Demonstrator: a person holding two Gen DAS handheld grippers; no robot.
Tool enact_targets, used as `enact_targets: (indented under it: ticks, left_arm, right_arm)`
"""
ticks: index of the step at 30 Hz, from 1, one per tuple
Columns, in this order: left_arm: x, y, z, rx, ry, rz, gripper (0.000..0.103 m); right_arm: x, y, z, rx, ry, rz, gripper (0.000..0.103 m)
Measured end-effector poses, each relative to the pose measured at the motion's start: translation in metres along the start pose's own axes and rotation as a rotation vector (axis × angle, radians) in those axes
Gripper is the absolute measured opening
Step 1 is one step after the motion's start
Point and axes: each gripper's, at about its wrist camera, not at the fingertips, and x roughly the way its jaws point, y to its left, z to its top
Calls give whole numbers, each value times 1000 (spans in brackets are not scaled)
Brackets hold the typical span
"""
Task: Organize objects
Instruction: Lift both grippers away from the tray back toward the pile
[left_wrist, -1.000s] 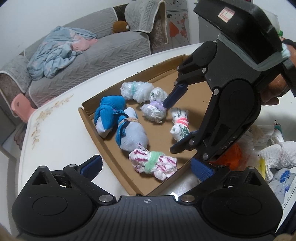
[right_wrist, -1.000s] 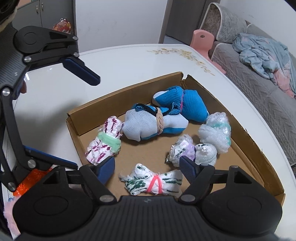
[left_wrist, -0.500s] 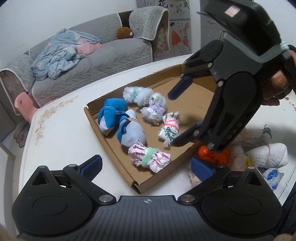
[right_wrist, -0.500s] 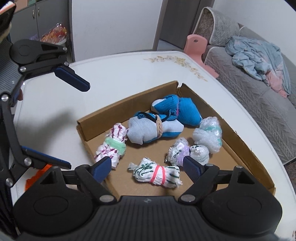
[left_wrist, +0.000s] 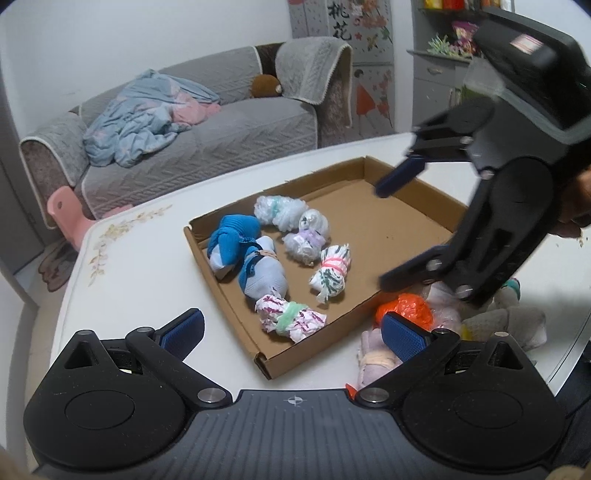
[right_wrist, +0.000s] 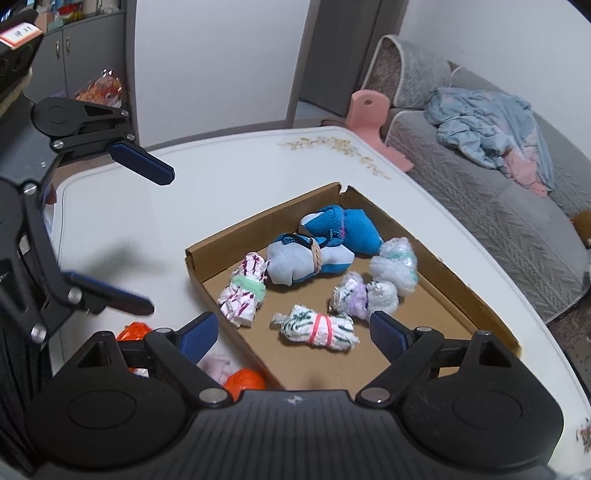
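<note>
On the white table (left_wrist: 140, 258) sits a shallow cardboard box (right_wrist: 458, 295) holding six rolled sock bundles – a blue one (right_wrist: 354, 230), a grey-blue one (right_wrist: 306, 260), and four patterned white ones. More bundles, one orange (left_wrist: 404, 314), lie outside its near edge. The left gripper (left_wrist: 291, 334) stands wide open and empty; the right gripper (right_wrist: 291, 332), jaws opening, holds nothing – both hover above the box.

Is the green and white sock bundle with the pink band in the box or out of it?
In. The green-and-white bundle lies on the cardboard box floor, inside its walls.
</note>
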Motion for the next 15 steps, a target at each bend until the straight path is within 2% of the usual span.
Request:
enact_targets:
  ticks: [7,15]
  left_arm:
    - [-25,-3,-24,-50,-44,28,102]
    - [-33,-12,-73,-179,-45,68,102]
  right_arm:
    - [-40,10,-31,69,-52,-52,90]
    - [-79,27,-99,229,-116,-123,92]
